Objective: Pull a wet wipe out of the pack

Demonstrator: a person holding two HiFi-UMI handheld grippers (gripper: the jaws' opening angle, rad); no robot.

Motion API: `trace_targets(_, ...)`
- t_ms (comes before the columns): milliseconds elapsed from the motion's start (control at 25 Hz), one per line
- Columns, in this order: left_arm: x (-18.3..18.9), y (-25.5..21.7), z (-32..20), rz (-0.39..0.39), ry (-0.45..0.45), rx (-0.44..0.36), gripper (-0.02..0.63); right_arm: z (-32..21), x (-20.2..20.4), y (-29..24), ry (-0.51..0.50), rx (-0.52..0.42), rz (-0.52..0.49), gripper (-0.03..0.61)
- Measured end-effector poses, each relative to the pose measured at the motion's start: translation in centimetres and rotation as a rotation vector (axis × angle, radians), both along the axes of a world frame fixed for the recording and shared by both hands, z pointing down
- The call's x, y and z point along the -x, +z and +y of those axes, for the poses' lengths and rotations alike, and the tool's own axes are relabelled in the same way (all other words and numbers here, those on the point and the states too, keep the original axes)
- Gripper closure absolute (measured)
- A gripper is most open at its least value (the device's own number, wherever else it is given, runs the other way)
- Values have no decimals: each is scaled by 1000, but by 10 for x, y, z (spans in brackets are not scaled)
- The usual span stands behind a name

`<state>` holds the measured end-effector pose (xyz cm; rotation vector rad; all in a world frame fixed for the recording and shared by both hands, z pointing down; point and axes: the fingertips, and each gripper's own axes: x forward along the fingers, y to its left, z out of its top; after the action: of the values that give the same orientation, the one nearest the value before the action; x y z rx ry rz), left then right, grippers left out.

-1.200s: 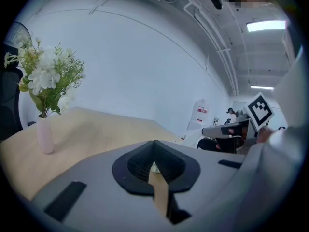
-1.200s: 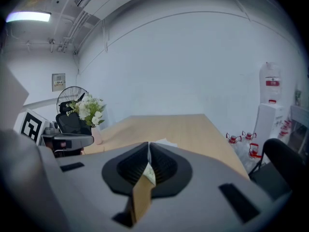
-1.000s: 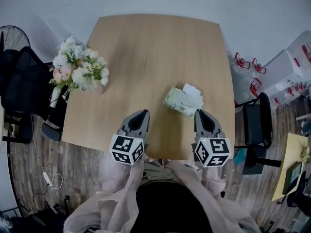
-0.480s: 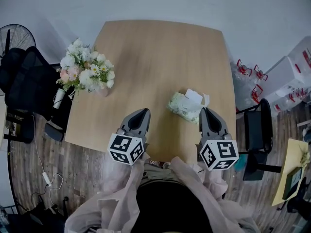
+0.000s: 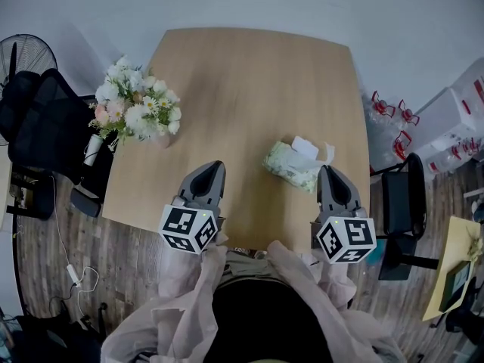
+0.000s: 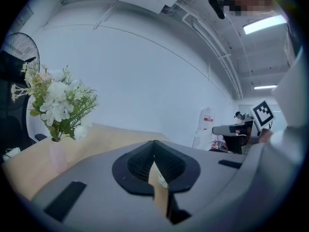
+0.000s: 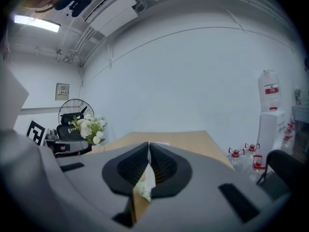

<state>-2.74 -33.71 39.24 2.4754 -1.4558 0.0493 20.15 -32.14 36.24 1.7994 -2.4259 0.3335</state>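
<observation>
A pale green wet wipe pack (image 5: 287, 165) lies on the wooden table (image 5: 249, 74), near its right front part. A white wipe (image 5: 310, 148) sticks up from the pack's top. My right gripper (image 5: 330, 169) hovers just right of the pack, its jaws shut with nothing between them; in the right gripper view (image 7: 148, 143) the pack (image 7: 144, 185) shows below, behind the joined tips. My left gripper (image 5: 215, 165) hangs over the table's front edge, well left of the pack, also shut and holding nothing (image 6: 154, 141).
A vase of white and pink flowers (image 5: 136, 112) stands at the table's left edge. A fan (image 5: 19, 55) and a black chair (image 5: 45, 127) are on the left. Another black chair (image 5: 401, 195) and water bottles (image 5: 386, 108) are on the right.
Both grippers have lifted a little, and the left one has drifted left. The pack lies where it was.
</observation>
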Motion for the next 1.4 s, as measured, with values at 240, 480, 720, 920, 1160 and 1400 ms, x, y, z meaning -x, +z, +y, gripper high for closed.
trace_targets(240,3,3,-2,-1,-15,6,603,-1,-6,6,10,12,8,563)
trace_targets(480,-1,4,-1,2,-15,9,604,-3,-10,14,12,28,8,563)
trace_targets(720,-2,7,-2,7,-15,21,604,-3,-13,20,12,42,11,565)
trace_targets(920,-4,8,-3,0,-8,25,604,-4,-19,20,24,42,11,565)
trace_targets(1160,-9,10,-5,6,4,30,604,-4,-21,22,31,45,14,565)
trace_targets(1400,-11,7,-7,12,17,26,604,-6,-21,24,33,52,10,565)
